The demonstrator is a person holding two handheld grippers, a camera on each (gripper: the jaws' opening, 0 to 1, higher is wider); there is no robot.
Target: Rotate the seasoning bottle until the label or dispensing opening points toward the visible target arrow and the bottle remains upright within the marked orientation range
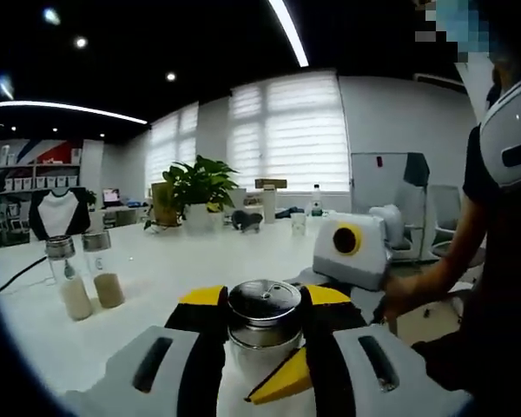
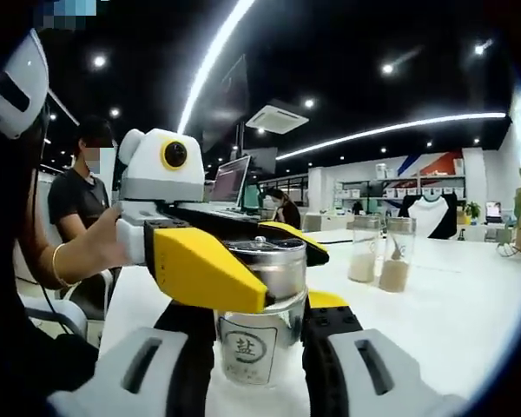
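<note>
The seasoning bottle [image 1: 263, 314] stands upright on the white table [image 1: 156, 287], a glass jar with a shiny metal lid. My left gripper [image 1: 263, 300] is shut on the lid, its yellow-tipped black jaws on either side. In the right gripper view the bottle [image 2: 259, 334] shows a label with a dark character facing the camera. My right gripper [image 2: 260, 343] is shut on the glass body below the lid. The left gripper [image 2: 259, 256] reaches in from the left and clamps the lid. The right gripper [image 1: 278, 369] comes into the left gripper view from the right, low beside the bottle.
Two more seasoning bottles [image 1: 89, 276] with pale powder stand to the left on the table, also seen as the pair of bottles [image 2: 380, 250]. A potted plant [image 1: 195, 187] is at the far side. A person [image 1: 499, 217] stands at the right; seated people [image 2: 78, 195] are behind.
</note>
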